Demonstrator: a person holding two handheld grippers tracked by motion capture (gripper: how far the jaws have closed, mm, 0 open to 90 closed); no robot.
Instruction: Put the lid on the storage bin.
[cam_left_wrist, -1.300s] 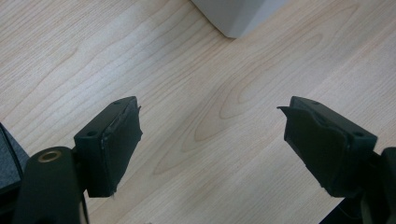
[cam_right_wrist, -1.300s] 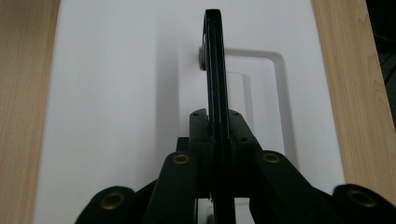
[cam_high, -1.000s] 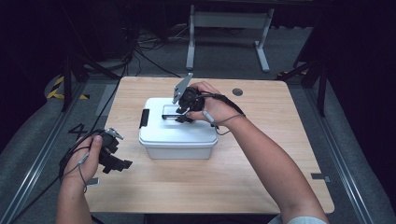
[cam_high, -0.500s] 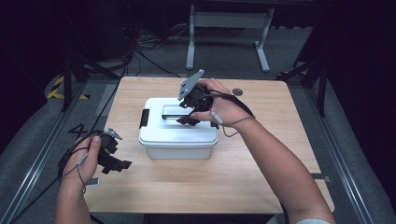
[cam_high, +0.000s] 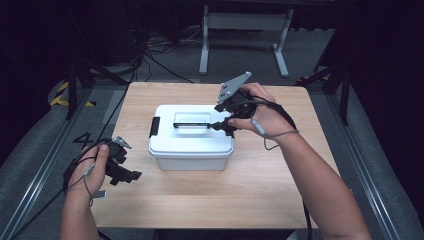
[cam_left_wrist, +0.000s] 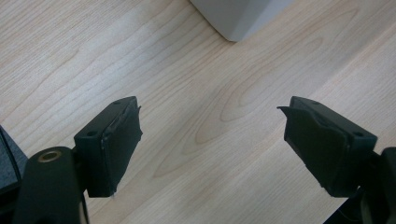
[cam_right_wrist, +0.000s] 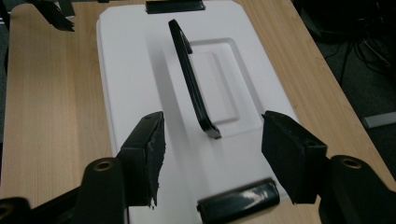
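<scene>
1. The tabletop (cam_high: 280, 190) is pale wood with rounded corners; bare board lies in front of the white box and to both its sides, and dark floor with cables surrounds the edges.
2. The white box (cam_high: 191, 136) stands near the tabletop's middle, lid on, with a black carry handle (cam_high: 191, 123) lying along the lid's recess and a black latch (cam_high: 154, 126) on its left end.
3. The right gripper (cam_high: 223, 126) hangs over the box's right end, its jaws spread wide and just been opening, with nothing between them; the pads touch nothing.
4. The left gripper (cam_high: 131, 175) sits low by the tabletop's front-left part, well apart from the box's left wall, its jaws also spread wide and empty.
5. The right gripper view shows what the high view cannot: the handle (cam_right_wrist: 192, 77) is tipped up off the lid, its near end lying between and beyond the two black pads (cam_right_wrist: 149, 154), and a second latch (cam_right_wrist: 238, 201) sits on the near end of the box (cam_right_wrist: 130, 70).
6. The left gripper view shows bare wood grain (cam_left_wrist: 210, 107) between its pads (cam_left_wrist: 119, 140) and one lower corner of the box (cam_left_wrist: 238, 18) at the top edge.
</scene>
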